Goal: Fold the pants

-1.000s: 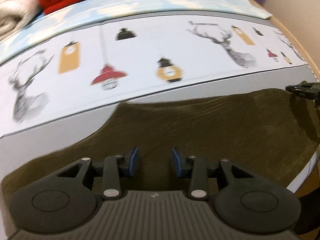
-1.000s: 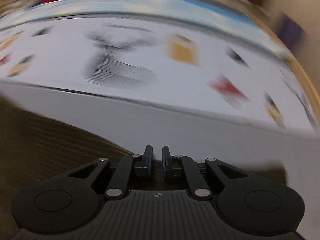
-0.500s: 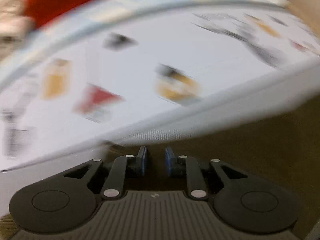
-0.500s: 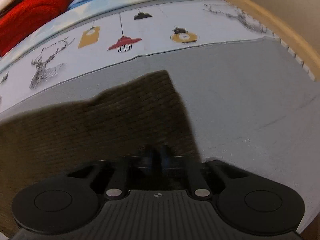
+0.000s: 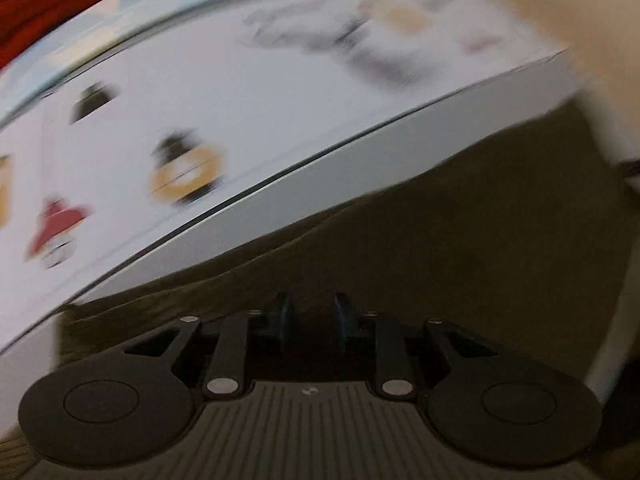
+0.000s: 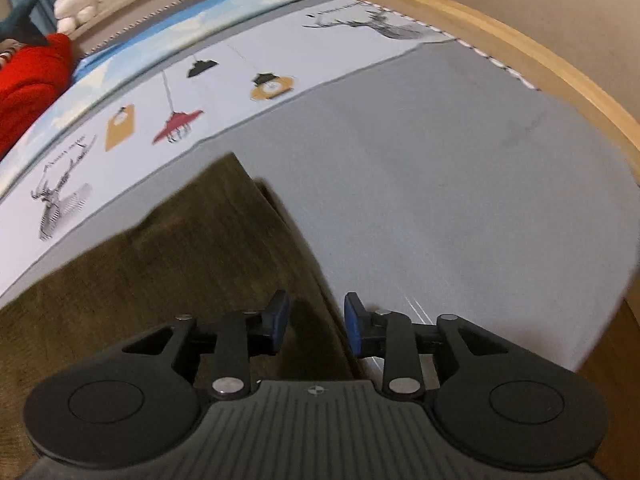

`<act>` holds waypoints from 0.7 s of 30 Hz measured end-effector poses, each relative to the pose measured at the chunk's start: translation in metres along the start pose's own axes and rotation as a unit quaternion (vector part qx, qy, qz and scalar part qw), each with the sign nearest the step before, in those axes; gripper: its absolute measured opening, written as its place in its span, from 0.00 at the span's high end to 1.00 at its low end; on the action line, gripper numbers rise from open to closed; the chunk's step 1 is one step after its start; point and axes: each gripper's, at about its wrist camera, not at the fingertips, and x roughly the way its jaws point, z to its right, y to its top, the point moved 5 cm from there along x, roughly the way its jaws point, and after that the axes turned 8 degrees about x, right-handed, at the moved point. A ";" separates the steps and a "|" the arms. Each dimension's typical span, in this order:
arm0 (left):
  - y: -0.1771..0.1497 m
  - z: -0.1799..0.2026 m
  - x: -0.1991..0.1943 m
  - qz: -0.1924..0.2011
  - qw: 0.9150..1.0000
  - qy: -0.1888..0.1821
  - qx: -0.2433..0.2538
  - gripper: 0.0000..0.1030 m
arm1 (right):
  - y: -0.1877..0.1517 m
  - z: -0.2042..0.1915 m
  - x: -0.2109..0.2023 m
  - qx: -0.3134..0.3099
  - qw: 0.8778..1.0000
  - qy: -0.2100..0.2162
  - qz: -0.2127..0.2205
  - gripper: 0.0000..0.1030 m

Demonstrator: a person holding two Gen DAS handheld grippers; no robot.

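Note:
Dark olive corduroy pants (image 5: pixel 460 248) lie flat on a grey sheet (image 6: pixel 440 200). In the blurred left wrist view my left gripper (image 5: pixel 310 316) is low on the pants near their far edge. Its jaws are closing, with a narrow gap and dark fabric between the pads. In the right wrist view the pants (image 6: pixel 160 280) fill the lower left, with two layers showing along their right edge. My right gripper (image 6: pixel 316 316) hangs over that edge with its jaws opening. The edge runs under the gap and neither pad presses on it.
A white printed sheet (image 6: pixel 160 120) with deer and lamps lies beyond the pants. A red garment (image 6: pixel 28 76) and soft toys (image 6: pixel 76 4) sit at the far left. A curved wooden rim (image 6: pixel 560 80) bounds the grey sheet on the right.
My right gripper has rolled and its jaws have parted off the pants' right edge. My left gripper has sunk toward the fabric and its jaws have narrowed.

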 end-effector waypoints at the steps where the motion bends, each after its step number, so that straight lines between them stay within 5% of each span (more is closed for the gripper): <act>1: 0.002 -0.004 0.002 0.007 1.000 0.017 -0.010 0.93 | -0.004 0.002 -0.004 0.007 1.000 -0.004 0.000 0.63; 5: 0.020 -0.005 -0.038 0.080 0.991 0.106 -0.031 0.87 | -0.018 0.017 -0.027 0.056 0.998 -0.015 0.007 0.56; 9: 0.018 -0.006 -0.086 0.133 0.987 0.064 -0.062 0.78 | -0.027 0.038 -0.039 0.137 0.990 -0.010 0.011 0.52; 14: -0.019 -0.008 -0.140 0.126 0.986 0.050 -0.097 0.68 | -0.044 0.056 -0.036 0.232 0.973 0.012 -0.007 0.52; 21: -0.088 0.031 -0.204 0.177 0.982 0.028 -0.066 0.59 | -0.055 0.051 -0.019 0.233 0.972 0.016 -0.037 0.48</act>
